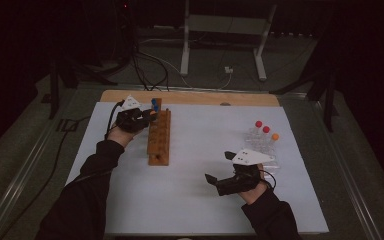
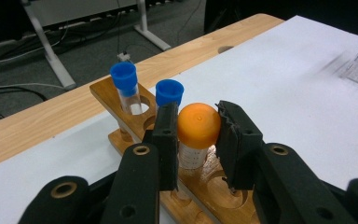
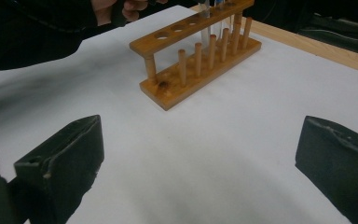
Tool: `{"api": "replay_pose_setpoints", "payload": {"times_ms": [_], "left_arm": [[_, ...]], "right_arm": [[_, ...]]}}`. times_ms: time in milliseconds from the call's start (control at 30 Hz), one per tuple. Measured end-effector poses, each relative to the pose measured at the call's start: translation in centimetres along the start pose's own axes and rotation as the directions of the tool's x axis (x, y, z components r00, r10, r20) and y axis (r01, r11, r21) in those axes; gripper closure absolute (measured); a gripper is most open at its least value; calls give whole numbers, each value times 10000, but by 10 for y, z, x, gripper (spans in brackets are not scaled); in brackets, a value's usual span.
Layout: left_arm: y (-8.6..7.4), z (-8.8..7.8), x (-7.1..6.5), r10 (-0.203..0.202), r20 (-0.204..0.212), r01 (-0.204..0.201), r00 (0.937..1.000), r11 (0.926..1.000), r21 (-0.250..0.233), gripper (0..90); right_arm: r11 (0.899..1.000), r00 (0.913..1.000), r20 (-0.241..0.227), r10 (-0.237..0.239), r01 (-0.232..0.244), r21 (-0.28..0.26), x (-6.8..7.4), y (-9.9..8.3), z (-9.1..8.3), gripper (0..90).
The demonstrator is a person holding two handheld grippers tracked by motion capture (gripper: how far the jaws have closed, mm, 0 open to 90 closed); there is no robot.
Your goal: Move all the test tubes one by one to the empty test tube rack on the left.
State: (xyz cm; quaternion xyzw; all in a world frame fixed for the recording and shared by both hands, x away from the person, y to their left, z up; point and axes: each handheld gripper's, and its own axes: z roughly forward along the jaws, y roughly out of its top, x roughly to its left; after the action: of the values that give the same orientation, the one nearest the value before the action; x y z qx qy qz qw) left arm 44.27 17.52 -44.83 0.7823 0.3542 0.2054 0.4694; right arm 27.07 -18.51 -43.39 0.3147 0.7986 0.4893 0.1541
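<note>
Orange-capped tube (image 2: 198, 126) between left fingers (image 2: 167, 135)

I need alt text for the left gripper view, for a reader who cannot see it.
The left gripper clamps the orange round cap of a clear plastic tube standing in a wooden tube rack. Behind it, two blue-capped clear tubes stand in the rack, on a white table cover.

A wooden test-tube rack (image 1: 159, 137) stands left on the desk (image 1: 195, 200); loose capped plastic tubes (image 1: 264, 140) lie right; two blue-capped tubes (image 2: 129, 88) stand in its far end.

We hold our black two-jaw left tool (image 2: 198, 135) clamped nearly closed, and our black right tool (image 3: 200, 163) with jaws spread wide.
</note>
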Motion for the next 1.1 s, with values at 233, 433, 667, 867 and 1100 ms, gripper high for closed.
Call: {"api": "replay_pose_setpoints", "payload": {"times_ms": [233, 433, 667, 867, 1100], "left_arm": [[2, -7, -4, 36, 499, -34, 9988, 10000, -37, 494], [5, -21, -14, 168, 980, -119, 9950, 9986, -512, 249], [7, -37, -31, 360, 1707, -224, 9847, 9965, -810, 52], [4, -49, -47, 465, 2306, -180, 9719, 9921, -1243, 25], [1, -56, -66, 839, 2781, -475, 9569, 9897, -1351, 25]], "right_arm": [[10000, 10000, 1, 36, -36, -68, -1, 1, -2, 7], [9998, 9999, 143, 26, -23, -222, -5, 3, -8, 7], [9971, 9929, 1184, 102, -11, -759, -25, 11, -33, 7], [9963, 9685, 2458, 393, -193, -832, -57, 11, -62, 8], [9922, 9066, 4038, 1223, -1021, -713, -97, -8, -81, 94]]}}
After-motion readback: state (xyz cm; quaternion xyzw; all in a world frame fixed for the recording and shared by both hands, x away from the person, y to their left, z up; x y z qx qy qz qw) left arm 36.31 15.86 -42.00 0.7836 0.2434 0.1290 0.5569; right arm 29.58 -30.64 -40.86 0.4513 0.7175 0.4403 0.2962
